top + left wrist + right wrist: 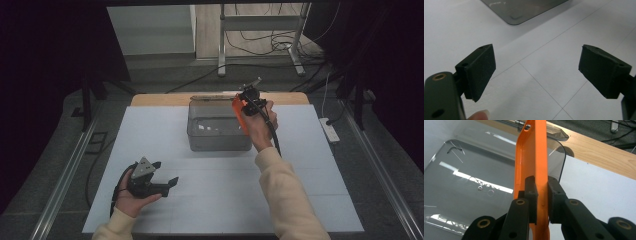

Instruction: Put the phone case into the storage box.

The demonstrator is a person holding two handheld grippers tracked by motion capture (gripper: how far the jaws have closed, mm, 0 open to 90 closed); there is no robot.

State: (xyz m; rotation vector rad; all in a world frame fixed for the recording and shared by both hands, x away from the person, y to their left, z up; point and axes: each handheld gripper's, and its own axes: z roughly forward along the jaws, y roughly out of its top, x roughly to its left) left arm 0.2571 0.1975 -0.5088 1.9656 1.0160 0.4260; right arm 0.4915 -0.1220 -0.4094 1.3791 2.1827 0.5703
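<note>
Holding the orange phone case (532,157) edge-on, my right gripper (541,195) has both pads clamped on the case's thin side wall. In the high view the same case (240,114) sits above the right rim of the clear plastic bin (220,142), tilted, with my right hand (260,127) wrapped around the right gripper (243,107) just beside the bin's right wall. From the right gripper view, the case stands over the bin's transparent open interior (461,182), with the bin's far rim running close to the wooden table edge (599,152) beyond it.

My left gripper (167,183) rests low on the white table cover (225,200), well in front of the bin and toward its left side. Its jaws stand wide apart with nothing between them; in the left gripper view the two black pads (480,70) frame bare white surface, and one rounded corner of the bin (516,12) appears beyond them.
</note>
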